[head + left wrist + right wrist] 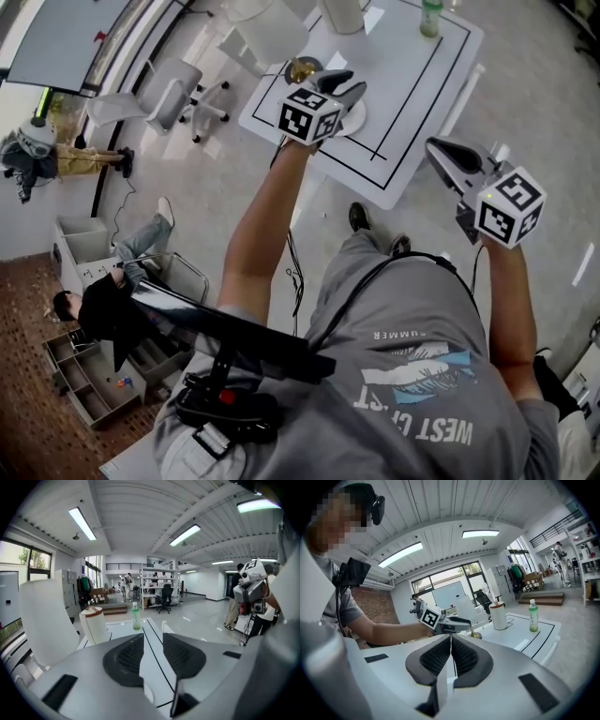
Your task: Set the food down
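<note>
The person in the grey T-shirt (412, 375) is holding the left gripper (345, 87) out over the white table (412, 84), above a white plate (360, 118). A small golden object (302, 68) is lying just beside its marker cube. The right gripper (441, 150) is hovering off the table's near edge. A green bottle (430, 17) is standing at the far side. Off to the left, two swivel chairs (173, 98) are standing on the floor.
</note>
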